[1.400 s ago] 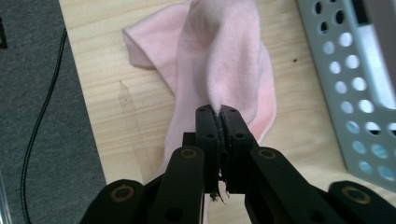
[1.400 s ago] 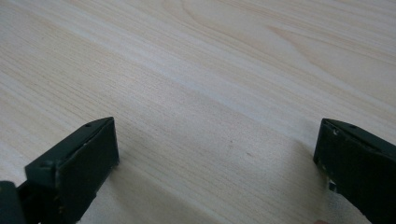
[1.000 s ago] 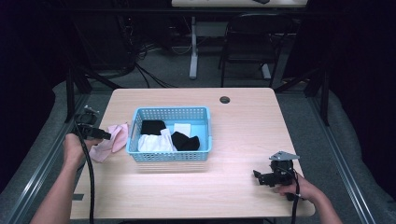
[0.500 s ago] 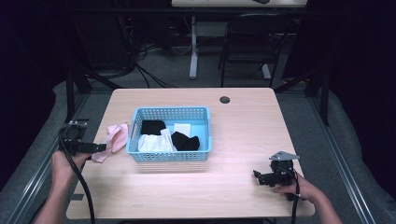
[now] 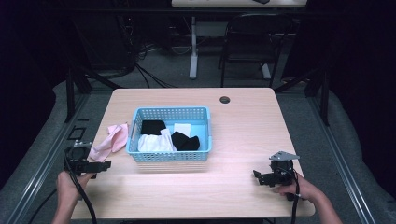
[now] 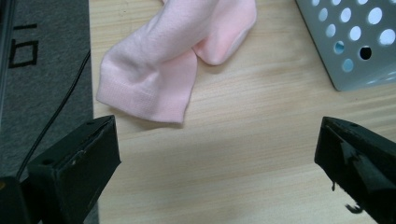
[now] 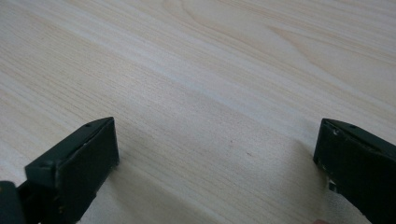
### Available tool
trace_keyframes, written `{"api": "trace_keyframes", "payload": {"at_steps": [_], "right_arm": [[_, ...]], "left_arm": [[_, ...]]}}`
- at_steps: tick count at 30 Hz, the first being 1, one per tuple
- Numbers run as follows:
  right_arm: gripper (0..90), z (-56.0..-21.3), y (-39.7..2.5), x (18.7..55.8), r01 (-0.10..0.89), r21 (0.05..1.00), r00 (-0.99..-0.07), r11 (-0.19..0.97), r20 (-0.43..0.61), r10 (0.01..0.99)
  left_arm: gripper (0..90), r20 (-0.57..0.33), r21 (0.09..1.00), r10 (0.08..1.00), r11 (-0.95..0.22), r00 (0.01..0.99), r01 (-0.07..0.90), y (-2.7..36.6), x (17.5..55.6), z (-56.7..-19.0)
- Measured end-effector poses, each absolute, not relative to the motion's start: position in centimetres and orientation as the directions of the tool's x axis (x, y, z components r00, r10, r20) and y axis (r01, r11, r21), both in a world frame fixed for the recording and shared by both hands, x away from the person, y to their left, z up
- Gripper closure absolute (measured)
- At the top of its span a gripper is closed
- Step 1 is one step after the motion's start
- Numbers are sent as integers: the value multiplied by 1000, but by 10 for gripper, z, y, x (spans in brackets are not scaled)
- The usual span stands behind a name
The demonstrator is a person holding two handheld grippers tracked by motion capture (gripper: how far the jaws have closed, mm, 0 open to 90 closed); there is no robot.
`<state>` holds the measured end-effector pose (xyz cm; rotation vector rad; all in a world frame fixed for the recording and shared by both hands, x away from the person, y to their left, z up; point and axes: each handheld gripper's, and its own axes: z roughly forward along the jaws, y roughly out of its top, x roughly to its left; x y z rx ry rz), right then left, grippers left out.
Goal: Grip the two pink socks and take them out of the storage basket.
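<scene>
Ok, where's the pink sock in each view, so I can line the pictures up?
High view: the pink sock lies on the table left of the blue basket, ahead of the left gripper.
Left gripper view: upper left, just beyond the open jaws.
Right gripper view: bare tabletop between the jaws.
Shared landmark: the basket's perforated wall.

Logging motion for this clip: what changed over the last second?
The left gripper, jaws open, drew back from the pink sock toward the table's near edge. The sock, basket and right gripper stayed put.
</scene>
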<state>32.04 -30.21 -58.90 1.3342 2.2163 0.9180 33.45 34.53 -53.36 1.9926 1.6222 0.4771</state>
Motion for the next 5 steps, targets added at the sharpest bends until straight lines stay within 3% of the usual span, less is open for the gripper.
{"api": "trace_keyframes", "payload": {"at_steps": [5], "right_arm": [[0,-589,-302,320,625,706,-468,332,-1,884]], "left_arm": [[0,-64,620,969,-148,238,770,346,333,-536]]}}
